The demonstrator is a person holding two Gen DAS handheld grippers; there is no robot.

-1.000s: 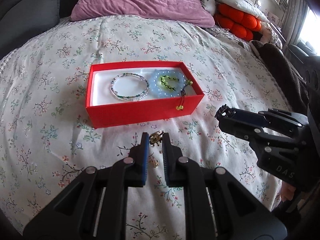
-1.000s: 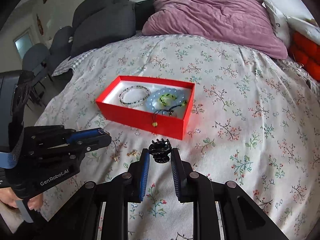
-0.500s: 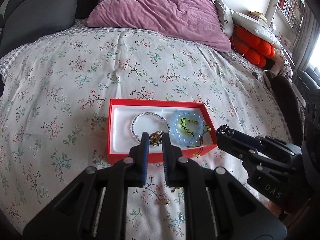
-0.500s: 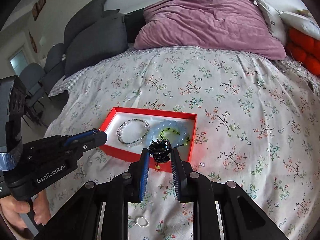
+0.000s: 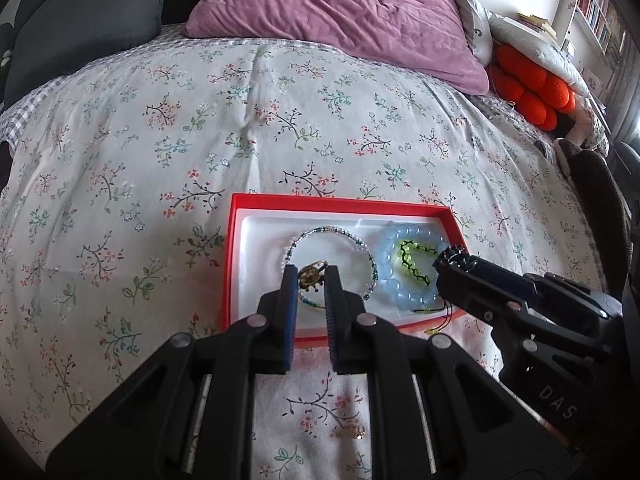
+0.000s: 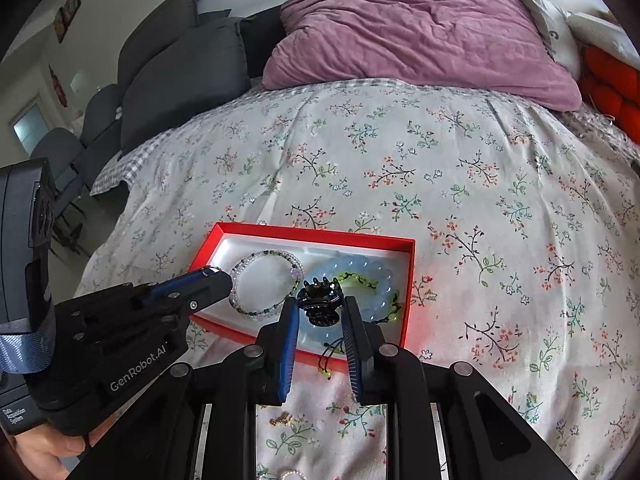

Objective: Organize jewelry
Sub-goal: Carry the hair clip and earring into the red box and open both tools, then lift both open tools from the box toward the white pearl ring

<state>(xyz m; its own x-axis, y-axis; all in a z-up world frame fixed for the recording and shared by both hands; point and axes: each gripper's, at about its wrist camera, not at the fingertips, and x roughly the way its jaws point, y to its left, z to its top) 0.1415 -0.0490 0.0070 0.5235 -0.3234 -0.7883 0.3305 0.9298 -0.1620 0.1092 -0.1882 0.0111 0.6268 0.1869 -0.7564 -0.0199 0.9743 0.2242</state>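
Note:
A red box (image 5: 340, 201) with a white lining lies on the floral bedspread; it also shows in the right wrist view (image 6: 408, 280). In it lie a clear-and-green beaded bracelet (image 5: 370, 258), a pale blue bead bracelet (image 5: 408, 304) and a green-and-black cord bracelet (image 5: 408, 258). My left gripper (image 5: 312, 278) is shut on a small gold brooch (image 5: 311, 276) and holds it over the box's left half. My right gripper (image 6: 320, 310) is shut on a black claw hair clip (image 6: 320, 308) above the blue bracelet (image 6: 372, 276).
Small gold pieces (image 6: 284, 418) and a pearl ring (image 6: 290, 475) lie on the bedspread in front of the box. A purple pillow (image 5: 340, 12), grey cushions (image 6: 180, 80) and an orange cushion (image 5: 532, 88) lie at the bed's head.
Both grippers have lifted off the bedspread and moved forward, carrying the brooch and the hair clip over the red box.

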